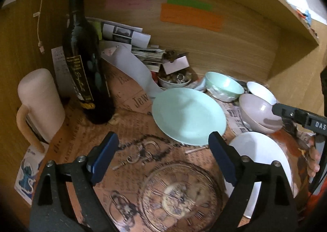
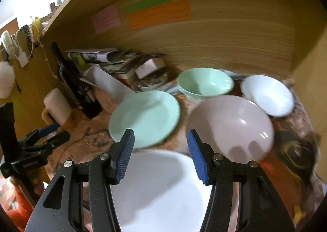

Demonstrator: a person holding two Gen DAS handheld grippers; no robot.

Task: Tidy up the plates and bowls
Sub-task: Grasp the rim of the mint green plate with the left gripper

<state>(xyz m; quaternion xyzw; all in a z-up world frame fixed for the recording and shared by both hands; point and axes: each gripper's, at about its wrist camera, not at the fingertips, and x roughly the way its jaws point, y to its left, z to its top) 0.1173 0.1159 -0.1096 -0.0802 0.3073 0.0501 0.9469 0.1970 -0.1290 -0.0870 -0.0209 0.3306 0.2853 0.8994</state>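
Hovering unladen, the left gripper and right gripper stood released; the round mint-green plate, glossy white plate and pale pink bowl lay separate mid-desk, seemingly awaiting stacking.

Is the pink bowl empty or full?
Empty. The pink bowl shows only its smooth bare inside, with light glints and shadows, nothing lying in it.

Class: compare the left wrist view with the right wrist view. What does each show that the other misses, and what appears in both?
Only the left wrist view shows the clock print on the table covering and the cartoon sticker.

Only the right wrist view shows the white bowl in full, and the left tool from the side.

Both show the green plate, green bowl, pink bowl, white plate, dark bottle and mug.
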